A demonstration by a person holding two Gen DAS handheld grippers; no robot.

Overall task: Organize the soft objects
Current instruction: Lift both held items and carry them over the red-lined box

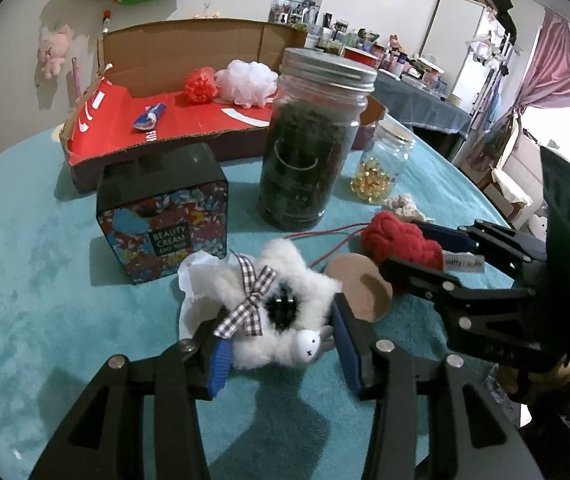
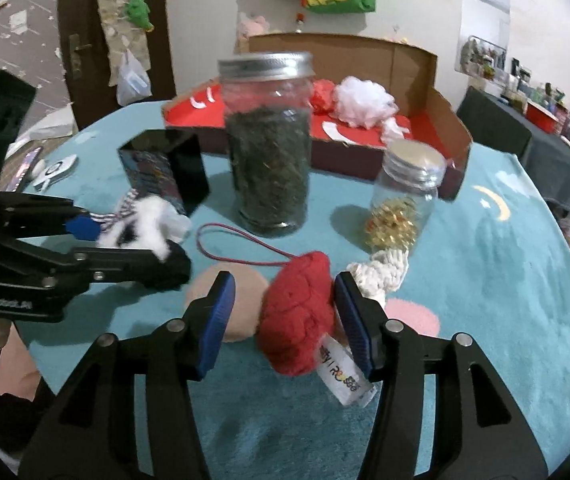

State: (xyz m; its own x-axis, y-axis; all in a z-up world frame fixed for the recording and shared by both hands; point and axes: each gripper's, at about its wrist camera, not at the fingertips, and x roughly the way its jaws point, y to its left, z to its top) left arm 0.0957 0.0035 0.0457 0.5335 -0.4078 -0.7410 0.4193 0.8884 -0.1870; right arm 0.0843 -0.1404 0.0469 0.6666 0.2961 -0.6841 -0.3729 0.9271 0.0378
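A white fluffy plush (image 1: pixel 281 312) with a checked bow lies on the teal table (image 1: pixel 37 264). My left gripper (image 1: pixel 281 348) is open with its blue pads on either side of the plush. A red knitted toy (image 2: pixel 299 316) with a white label and a thin red cord lies beside a tan disc (image 2: pixel 241 304). My right gripper (image 2: pixel 285 320) is open around the red toy; its right pad is close to the toy and the left pad stands apart. The right gripper also shows in the left wrist view (image 1: pixel 425 248), and the left gripper in the right wrist view (image 2: pixel 129 240).
An open cardboard box (image 1: pixel 133 148) with a red lining stands at the back and holds a red pouf (image 1: pixel 200 86), a white pouf (image 1: pixel 247 80) and a small blue item (image 1: pixel 149 116). A tall jar (image 1: pixel 309 140), a small jar (image 1: pixel 385 164), a patterned box (image 1: pixel 165 216) and a cream rope knot (image 2: pixel 381 270) stand nearby.
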